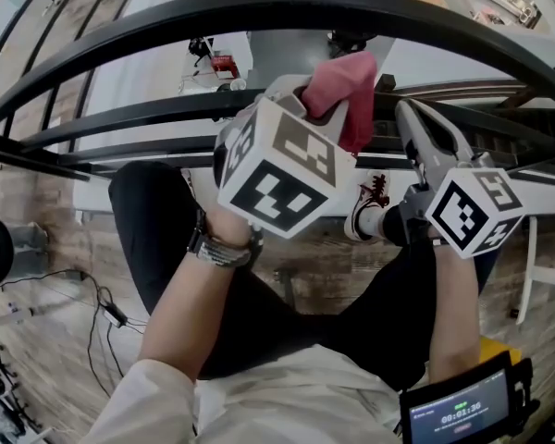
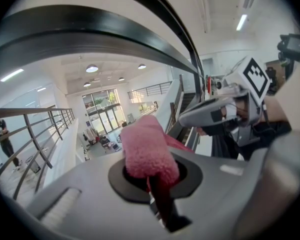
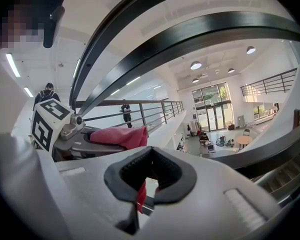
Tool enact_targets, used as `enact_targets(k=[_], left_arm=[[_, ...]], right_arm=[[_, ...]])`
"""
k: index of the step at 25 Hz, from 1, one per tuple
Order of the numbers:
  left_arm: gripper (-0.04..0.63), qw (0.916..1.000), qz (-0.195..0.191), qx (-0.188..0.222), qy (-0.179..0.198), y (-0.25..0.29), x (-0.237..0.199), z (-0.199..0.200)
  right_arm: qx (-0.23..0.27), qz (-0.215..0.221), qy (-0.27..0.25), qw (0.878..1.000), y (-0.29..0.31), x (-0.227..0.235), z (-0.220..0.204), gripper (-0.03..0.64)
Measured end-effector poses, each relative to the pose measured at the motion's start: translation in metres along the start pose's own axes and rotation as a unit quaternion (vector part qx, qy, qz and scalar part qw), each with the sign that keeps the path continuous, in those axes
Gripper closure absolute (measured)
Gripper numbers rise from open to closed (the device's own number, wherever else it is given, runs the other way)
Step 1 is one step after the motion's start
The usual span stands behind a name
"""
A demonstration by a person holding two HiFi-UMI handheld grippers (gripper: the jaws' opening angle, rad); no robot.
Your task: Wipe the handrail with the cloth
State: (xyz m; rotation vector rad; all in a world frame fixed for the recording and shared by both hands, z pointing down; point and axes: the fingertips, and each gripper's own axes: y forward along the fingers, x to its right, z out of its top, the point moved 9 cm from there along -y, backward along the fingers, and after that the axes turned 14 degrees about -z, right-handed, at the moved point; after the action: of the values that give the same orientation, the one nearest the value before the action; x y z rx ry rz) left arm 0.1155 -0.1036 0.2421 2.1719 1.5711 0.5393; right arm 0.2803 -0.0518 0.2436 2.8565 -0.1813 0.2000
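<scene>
The black curved handrail [image 1: 259,7] arches across the top of the head view, just beyond both grippers. My left gripper [image 1: 310,95] is shut on a pink-red fleece cloth [image 1: 347,86], which bunches above its jaws and droops to the right, just under the rail. In the left gripper view the cloth [image 2: 147,151] fills the jaw notch of that gripper [image 2: 152,179], and the rail [image 2: 90,39] runs overhead. My right gripper [image 1: 412,118] points up at the rail beside the cloth, jaws shut with nothing in them. The right gripper view shows its jaws [image 3: 147,176], the cloth [image 3: 120,135] at left and the rail [image 3: 200,34].
Lower black rails [image 1: 120,114] run under the top one. My legs and a white shoe [image 1: 370,206] stand on a wood floor. A screen with a timer [image 1: 462,410] hangs at lower right. Cables [image 1: 102,308] lie at left. An open atrium drops beyond the rail.
</scene>
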Motion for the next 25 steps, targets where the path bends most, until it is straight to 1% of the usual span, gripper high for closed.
enact_targets(k=[3, 5, 14, 19, 25], left_arm=[[0.568, 0.9998, 0.009, -0.009, 0.018, 0.003, 0.003, 0.005], [0.568, 0.9996, 0.011, -0.010, 0.022, 0.003, 0.005, 0.004], [0.568, 0.9999, 0.013, -0.009, 0.003, -0.016, -0.004, -0.007], [0.568, 0.9998, 0.015, -0.007, -0.008, -0.037, -0.019, -0.026], [0.568, 0.9997, 0.018, -0.007, -0.011, -0.049, -0.024, -0.033]], right_arm=[[0.001, 0.008, -0.002, 1.000, 0.001, 0.001, 0.003, 0.614], [0.002, 0.011, -0.003, 1.000, 0.002, -0.001, 0.004, 0.614], [0.001, 0.022, -0.007, 1.000, 0.006, -0.014, 0.007, 0.615], [-0.004, 0.028, -0.011, 1.000, 0.018, -0.037, 0.004, 0.615], [-0.005, 0.035, -0.013, 0.999, 0.023, -0.045, 0.004, 0.615]])
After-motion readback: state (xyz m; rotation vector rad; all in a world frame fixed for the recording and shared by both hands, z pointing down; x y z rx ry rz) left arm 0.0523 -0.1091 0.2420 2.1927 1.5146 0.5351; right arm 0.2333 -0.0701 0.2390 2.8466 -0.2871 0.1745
